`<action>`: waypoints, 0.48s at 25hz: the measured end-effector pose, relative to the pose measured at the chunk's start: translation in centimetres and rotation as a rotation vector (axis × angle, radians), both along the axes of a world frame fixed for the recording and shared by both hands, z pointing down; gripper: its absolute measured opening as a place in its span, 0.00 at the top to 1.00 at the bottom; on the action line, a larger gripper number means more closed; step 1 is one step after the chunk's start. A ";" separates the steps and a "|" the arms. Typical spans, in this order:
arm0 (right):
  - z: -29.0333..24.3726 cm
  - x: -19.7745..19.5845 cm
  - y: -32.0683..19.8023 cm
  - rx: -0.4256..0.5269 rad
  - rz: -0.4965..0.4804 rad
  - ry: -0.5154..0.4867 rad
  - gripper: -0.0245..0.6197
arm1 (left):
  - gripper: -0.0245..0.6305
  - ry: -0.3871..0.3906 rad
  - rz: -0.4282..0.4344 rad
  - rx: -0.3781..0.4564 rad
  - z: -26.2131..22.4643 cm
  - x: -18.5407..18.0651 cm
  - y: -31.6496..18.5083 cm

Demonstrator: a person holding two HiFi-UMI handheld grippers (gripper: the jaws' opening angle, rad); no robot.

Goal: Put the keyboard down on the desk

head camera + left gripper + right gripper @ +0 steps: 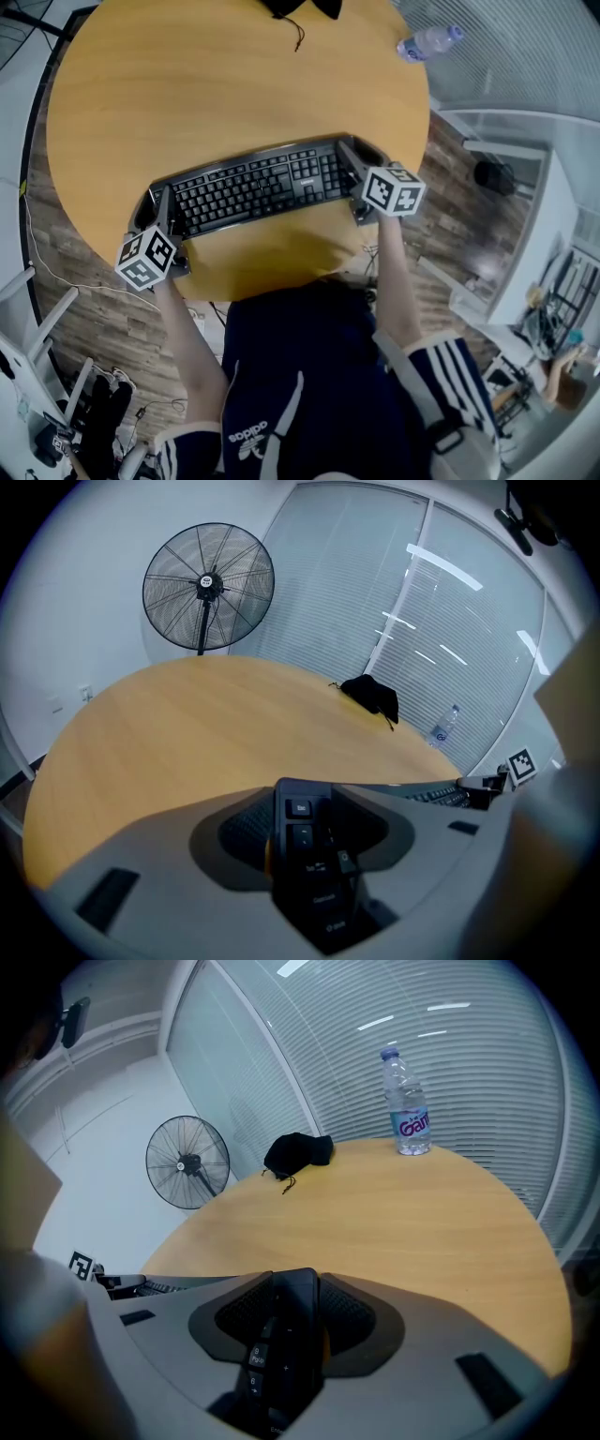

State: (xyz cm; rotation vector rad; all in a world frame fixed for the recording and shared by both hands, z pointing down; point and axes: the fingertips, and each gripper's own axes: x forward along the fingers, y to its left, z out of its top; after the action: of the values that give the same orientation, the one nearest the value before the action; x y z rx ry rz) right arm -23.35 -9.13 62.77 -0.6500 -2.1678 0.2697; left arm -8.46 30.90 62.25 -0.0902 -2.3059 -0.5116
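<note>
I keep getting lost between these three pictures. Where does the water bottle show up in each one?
Head view: the water bottle is at the top right, by the far edge of the round desk.
Left gripper view: the bottle is small, right of centre, at the desk's far edge.
Right gripper view: the bottle stands upright, upper right.
Shared landmark: the black bundle on the desk, left of the bottle in every view.

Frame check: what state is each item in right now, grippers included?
keyboard, gripped at both ends above the desk; touchdown unclear
left gripper, shut on the keyboard's left end
right gripper, shut on its right end
water bottle, upright, capped
black cloth, crumpled on the desk
fan, standing; spinning or not unclear
</note>
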 end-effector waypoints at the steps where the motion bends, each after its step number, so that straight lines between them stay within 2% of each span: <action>1: 0.1 0.0 0.0 0.000 0.001 0.002 0.74 | 0.67 0.004 0.001 -0.001 0.0 0.0 0.0; 5: 0.3 -0.1 -0.1 0.009 0.010 -0.004 0.74 | 0.67 0.013 -0.004 -0.007 0.2 -0.1 0.1; 12: 0.3 -0.3 0.0 0.100 0.023 -0.009 0.74 | 0.67 0.027 0.002 -0.018 0.4 -0.2 0.1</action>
State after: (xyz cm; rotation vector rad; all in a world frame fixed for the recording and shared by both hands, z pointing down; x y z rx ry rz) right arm -23.61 -9.17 63.12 -0.5708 -2.1831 0.1697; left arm -8.68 30.97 62.63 -0.1033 -2.2843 -0.4857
